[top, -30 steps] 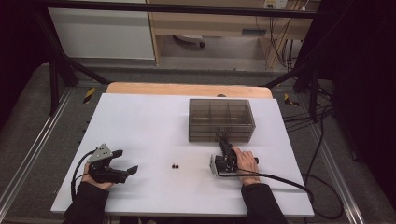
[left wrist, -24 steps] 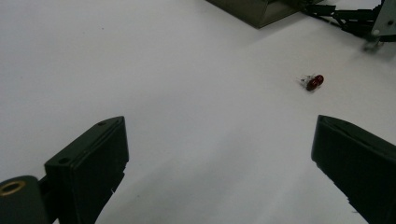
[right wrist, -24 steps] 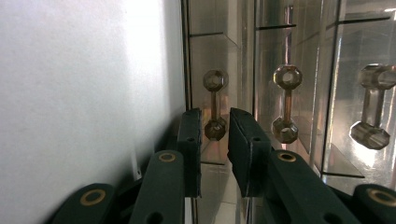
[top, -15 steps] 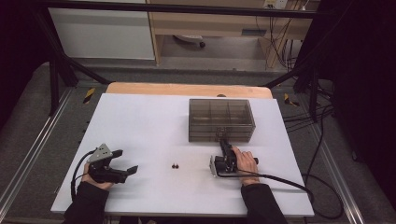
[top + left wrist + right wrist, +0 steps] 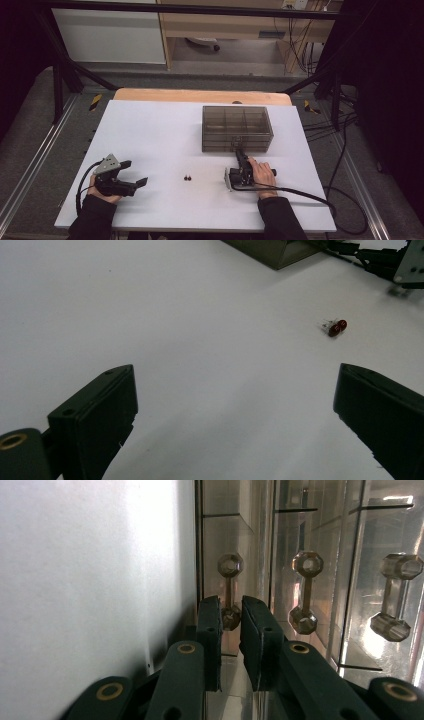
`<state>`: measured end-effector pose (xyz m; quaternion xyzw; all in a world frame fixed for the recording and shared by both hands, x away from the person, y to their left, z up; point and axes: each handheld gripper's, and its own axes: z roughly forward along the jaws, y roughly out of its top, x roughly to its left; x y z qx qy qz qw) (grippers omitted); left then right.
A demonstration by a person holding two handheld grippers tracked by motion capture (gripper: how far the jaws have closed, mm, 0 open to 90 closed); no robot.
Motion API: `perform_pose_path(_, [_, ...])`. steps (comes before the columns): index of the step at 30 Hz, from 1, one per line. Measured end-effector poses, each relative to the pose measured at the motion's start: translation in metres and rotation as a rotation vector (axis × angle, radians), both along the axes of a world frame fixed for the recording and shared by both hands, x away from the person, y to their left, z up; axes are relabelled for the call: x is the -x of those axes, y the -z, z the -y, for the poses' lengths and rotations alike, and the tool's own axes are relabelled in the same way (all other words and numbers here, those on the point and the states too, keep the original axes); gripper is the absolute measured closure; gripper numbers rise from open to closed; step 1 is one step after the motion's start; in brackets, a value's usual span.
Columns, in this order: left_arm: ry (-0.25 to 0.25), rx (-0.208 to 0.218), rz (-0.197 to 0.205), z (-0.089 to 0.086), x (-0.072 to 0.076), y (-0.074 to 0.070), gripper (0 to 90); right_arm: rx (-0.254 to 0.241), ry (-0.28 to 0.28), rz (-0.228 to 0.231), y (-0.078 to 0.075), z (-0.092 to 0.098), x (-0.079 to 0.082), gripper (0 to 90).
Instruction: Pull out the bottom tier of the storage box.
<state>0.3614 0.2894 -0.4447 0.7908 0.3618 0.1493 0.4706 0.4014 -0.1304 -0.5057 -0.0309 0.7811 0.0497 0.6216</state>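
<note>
The drawer box (image 5: 237,128) is looking like glossy, smoky clear plastic, its handles (image 5: 230,593) gleaming. The table (image 5: 160,130) is showing matt white, its far edge wood; the small red pieces (image 5: 337,328) are perhaps shiny plastic.

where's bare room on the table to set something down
The widest bare patch of the table lies left of the drawer box, from the far edge down to the left gripper. Crowded: the front of the box, where the right gripper works a drawer handle, and around the two small red pieces.

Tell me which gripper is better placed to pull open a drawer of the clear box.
Right. The right gripper is at the front of the clear box, and its jaws have just been closing onto a drawer handle. The left gripper rests open, far off across the table.
</note>
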Motion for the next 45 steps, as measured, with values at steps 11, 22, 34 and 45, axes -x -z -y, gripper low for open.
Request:
perform_pose_path(11, [0.0,0.0,0.001,0.0,0.0,0.0,3.6,0.028,-0.007,0.01,0.001,0.0,0.001,80.2])
perform_pose_path(22, [0.0,0.0,0.0,0.0,0.0,0.0,3.6,0.032,-0.009,0.005,0.001,0.0,0.004,80.3])
perform_pose_path(34, [-0.001,0.0,0.002,0.0,0.0,0.0,3.6,0.039,-0.012,0.001,0.0,0.0,0.009,80.2])
perform_pose_path(45, [-0.001,-0.001,0.0,0.0,0.0,0.0,3.6,0.027,-0.024,0.004,-0.001,0.0,0.012,76.5])
